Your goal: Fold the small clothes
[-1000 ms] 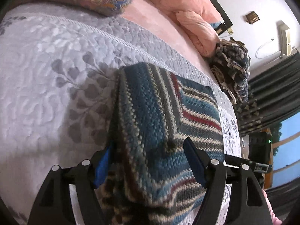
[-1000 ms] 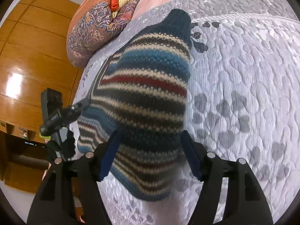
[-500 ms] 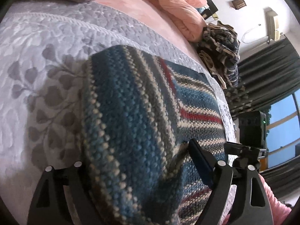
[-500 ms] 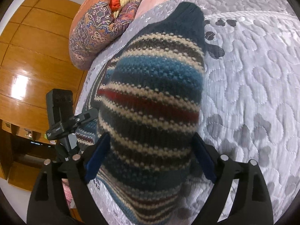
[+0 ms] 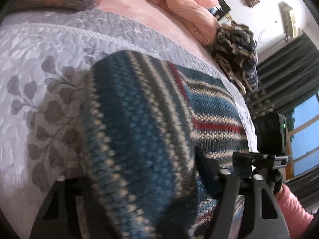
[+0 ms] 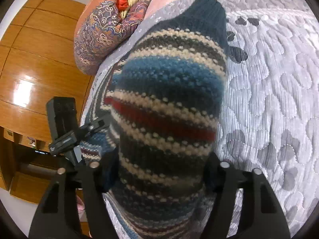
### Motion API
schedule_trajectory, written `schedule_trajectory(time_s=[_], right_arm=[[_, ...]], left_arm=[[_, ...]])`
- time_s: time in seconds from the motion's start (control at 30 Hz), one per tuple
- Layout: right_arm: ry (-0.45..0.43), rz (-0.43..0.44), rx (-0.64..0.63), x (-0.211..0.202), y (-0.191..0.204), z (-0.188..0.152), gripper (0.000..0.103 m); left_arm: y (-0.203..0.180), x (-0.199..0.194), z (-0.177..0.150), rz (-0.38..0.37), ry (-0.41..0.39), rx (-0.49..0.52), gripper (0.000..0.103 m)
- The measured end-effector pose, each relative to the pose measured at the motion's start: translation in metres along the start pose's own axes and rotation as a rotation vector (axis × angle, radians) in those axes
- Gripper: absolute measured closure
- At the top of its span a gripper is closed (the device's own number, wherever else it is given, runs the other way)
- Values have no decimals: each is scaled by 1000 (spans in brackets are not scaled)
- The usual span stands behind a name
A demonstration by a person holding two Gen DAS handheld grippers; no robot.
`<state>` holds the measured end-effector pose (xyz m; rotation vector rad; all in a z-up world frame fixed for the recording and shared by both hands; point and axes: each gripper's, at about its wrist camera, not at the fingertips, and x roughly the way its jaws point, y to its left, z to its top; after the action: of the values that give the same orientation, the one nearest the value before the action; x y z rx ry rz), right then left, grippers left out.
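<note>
A striped knit sweater (image 5: 149, 109) in blue, cream, grey and red lies on the grey quilted bedspread (image 5: 39, 69). A folded sleeve or edge of it bulges up between my left gripper's (image 5: 139, 169) wide-apart fingers, hiding the left one. In the right wrist view the same sweater (image 6: 169, 91) fills the gap of my right gripper (image 6: 161, 159), whose jaws stand wide apart on either side of the fabric. Each gripper shows at the edge of the other's view: the right one (image 5: 271, 139) and the left one (image 6: 63, 123). A pink sleeve (image 5: 293, 205) is behind the right gripper.
A pile of dark patterned clothes (image 5: 237, 45) sits at the far side of the bed beside a pink blanket (image 5: 189, 6). A paisley pillow (image 6: 103, 31) lies at the head. A wooden wardrobe (image 6: 30, 59) stands past the bed's edge, and dark curtains (image 5: 289, 69) hang opposite.
Both grippers have pushed forward and lower over the sweater, so the knit now fills more of each view. The right gripper's fingers stand a little wider apart than one second ago.
</note>
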<state>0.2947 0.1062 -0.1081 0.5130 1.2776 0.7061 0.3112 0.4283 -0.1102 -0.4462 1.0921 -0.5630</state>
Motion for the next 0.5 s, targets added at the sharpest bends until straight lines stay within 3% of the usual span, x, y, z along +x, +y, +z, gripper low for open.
schedule_trajectory(time_s=[0.2,0.37,0.5], right_arm=[[-8,5,-42,-9,11,0,45],[-7,25,-77,-31,21,-7,47],[1,30,-110,-68,24,-19,47]], left_arm=[[3,-9,-4,-52,-53,-12,63],[-8,-18,-8,-120,-82,-29,66],[-42,-16,-18,-154,-67,-1,66]])
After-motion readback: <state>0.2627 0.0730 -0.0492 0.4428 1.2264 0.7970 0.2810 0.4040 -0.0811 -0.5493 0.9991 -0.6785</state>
